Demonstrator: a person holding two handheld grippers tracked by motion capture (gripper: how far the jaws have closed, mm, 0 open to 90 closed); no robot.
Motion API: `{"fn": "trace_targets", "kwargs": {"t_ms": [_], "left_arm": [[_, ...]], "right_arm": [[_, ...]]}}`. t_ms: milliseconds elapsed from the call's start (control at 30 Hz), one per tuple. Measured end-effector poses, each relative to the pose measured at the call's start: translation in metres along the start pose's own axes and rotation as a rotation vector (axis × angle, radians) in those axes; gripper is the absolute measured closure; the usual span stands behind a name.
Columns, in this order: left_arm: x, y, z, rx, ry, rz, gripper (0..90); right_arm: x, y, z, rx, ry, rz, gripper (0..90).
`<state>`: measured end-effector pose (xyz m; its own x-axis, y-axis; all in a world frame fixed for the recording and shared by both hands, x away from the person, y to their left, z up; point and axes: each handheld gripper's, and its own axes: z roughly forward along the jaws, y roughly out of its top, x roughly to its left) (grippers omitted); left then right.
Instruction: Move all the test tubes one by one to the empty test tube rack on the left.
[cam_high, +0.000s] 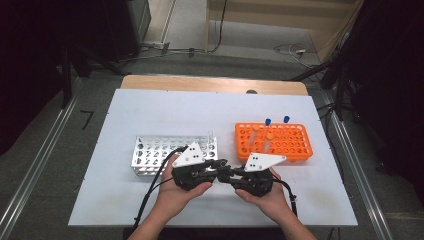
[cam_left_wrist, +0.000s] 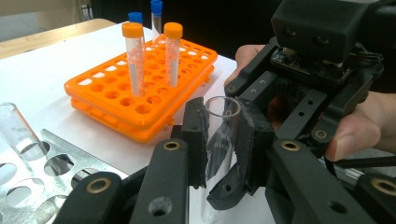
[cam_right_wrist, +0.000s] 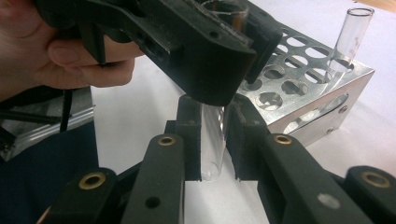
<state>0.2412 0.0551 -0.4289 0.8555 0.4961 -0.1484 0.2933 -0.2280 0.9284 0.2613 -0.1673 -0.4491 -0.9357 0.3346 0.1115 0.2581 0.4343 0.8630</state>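
Near the front middle of the white bench (cam_high: 150, 107), both grippers are meeting over one clear glass test tube (cam_left_wrist: 218, 140). The left gripper (cam_left_wrist: 223, 135) is grasping the tube's upper part, its black pads clenched on either side just under the open rim. The right gripper (cam_right_wrist: 215, 140) is grasping the same tube lower down, its two jaws pressing against the glass close to the rounded bottom (cam_right_wrist: 211, 144). The tube is standing roughly upright between them, held above the bench surface.

In the high view the left gripper (cam_high: 212, 167) and right gripper (cam_high: 235, 175) are touching tip to tip, each hand wrapping around its black body, with a grey three-cornered plate on top of each.

Just beyond the left hand, a silver metal rack with round holes (cam_high: 170, 152) is sitting on the bench, with one clear empty tube (cam_right_wrist: 348, 37) standing in a hole at its far right corner. To its right, well apart from the metal rack, an orange plastic rack (cam_high: 274, 141) is holding two orange-capped tubes (cam_left_wrist: 134, 58) near its middle and two blue-capped tubes (cam_left_wrist: 156, 18) at its far edge.
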Motion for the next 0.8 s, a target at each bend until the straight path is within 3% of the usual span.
{"fn": "trace_targets", "kwargs": {"t_ms": [200, 233, 433, 533, 800], "left_arm": [[-0.001, 0.003, 0.0, -0.008, 0.013, 0.014, 76.6], [-0.001, 0.004, 0.0, -0.011, 0.019, 0.013, 76.7], [0.008, 0.008, -0.005, -0.022, 0.047, -0.004, 76.7], [0.014, 0.011, -0.011, -0.032, 0.067, -0.018, 76.7], [0.033, 0.02, -0.027, -0.046, 0.134, -0.025, 76.7]], "right_arm": [[-0.001, 0.0, -0.002, -0.007, -0.005, -0.016, 71.4], [-0.001, 0.0, -0.007, -0.01, -0.014, -0.03, 64.8], [-0.01, -0.004, -0.024, -0.046, -0.042, -0.015, 49.8], [-0.016, -0.01, -0.037, -0.053, -0.096, -0.002, 34.6], [-0.025, -0.023, -0.059, -0.07, -0.147, 0.039, 18.4]]}}
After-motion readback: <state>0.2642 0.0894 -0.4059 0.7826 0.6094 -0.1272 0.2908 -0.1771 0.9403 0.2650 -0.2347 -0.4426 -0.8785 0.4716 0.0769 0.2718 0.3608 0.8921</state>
